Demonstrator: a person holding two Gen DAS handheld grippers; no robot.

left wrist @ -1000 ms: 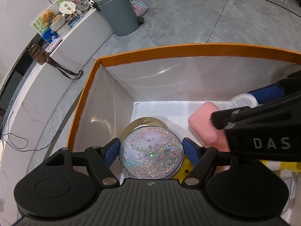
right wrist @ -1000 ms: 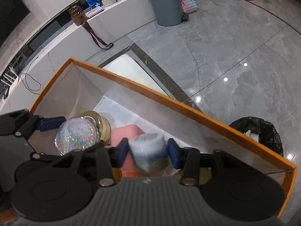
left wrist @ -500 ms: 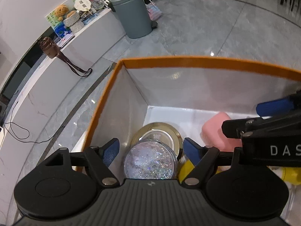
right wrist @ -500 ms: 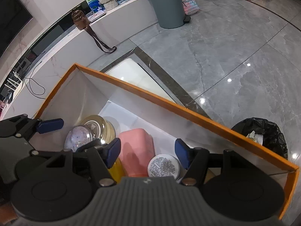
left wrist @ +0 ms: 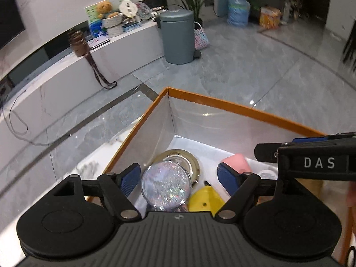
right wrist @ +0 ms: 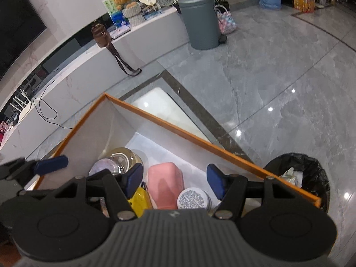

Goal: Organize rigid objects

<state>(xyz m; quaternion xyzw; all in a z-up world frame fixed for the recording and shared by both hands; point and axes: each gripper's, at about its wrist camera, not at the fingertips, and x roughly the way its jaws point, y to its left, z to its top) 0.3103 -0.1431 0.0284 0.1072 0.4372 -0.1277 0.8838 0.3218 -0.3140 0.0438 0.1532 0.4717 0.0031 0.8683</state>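
An orange-rimmed box (left wrist: pixel 233 105) (right wrist: pixel 178 131) holds several objects. A glittery round case (left wrist: pixel 165 183) (right wrist: pixel 104 166) lies against a gold-lidded jar (left wrist: pixel 184 158) (right wrist: pixel 123 155). Beside them lie a pink case (left wrist: pixel 237 162) (right wrist: pixel 165 183), a yellow object (left wrist: pixel 205 200) (right wrist: pixel 140 200) and a white round jar (right wrist: pixel 193 199). My left gripper (left wrist: pixel 179 179) is open and empty above the glittery case. My right gripper (right wrist: pixel 174 180) is open and empty above the pink case and white jar.
The box stands on a glossy grey floor. A grey pedal bin (left wrist: pixel 178 36) (right wrist: pixel 201 21) stands by a white counter (left wrist: pixel 66 71) with clutter and a brown bag (right wrist: pixel 101 34). A black-lined waste bin (right wrist: pixel 298 178) sits right of the box.
Both grippers opened, dropped the glittery case and the white jar into the box, and have lifted up and back from it.
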